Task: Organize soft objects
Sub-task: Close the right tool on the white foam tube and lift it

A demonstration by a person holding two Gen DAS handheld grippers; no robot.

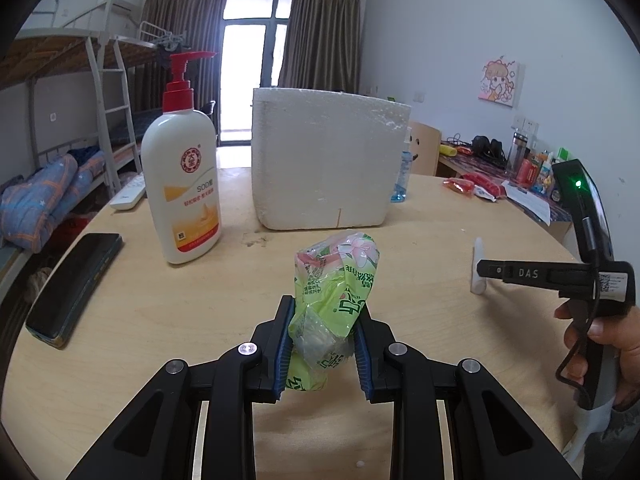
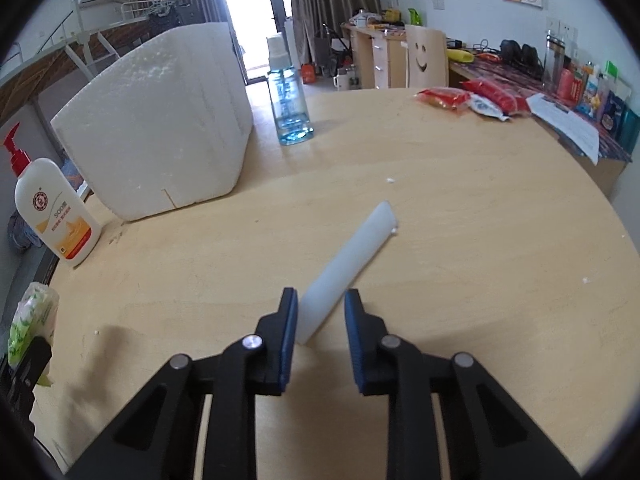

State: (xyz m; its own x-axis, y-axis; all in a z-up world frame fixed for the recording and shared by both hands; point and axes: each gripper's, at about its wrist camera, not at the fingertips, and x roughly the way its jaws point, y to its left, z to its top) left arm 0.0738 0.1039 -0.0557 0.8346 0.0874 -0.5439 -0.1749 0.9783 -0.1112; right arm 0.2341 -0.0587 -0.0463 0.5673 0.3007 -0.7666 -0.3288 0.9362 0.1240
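Note:
My left gripper (image 1: 322, 344) is shut on a green plastic tissue pack (image 1: 336, 280) and holds it above the round wooden table (image 1: 160, 312). The pack also shows at the left edge of the right wrist view (image 2: 30, 316). My right gripper (image 2: 321, 328) is shut on the near end of a white foam strip (image 2: 348, 264), which slants away to the right with its far end near the table. In the left wrist view the right gripper (image 1: 480, 270) is at the right, with the strip (image 1: 478, 266) seen end on. A white foam box (image 1: 328, 160) stands behind.
A white lotion bottle with a red pump (image 1: 182, 184) stands left of the box. A black phone (image 1: 76, 284) and a white remote (image 1: 128, 196) lie at the left. A blue spray bottle (image 2: 288, 96) stands behind the box. Red snack packs (image 2: 444, 98) lie at the far right.

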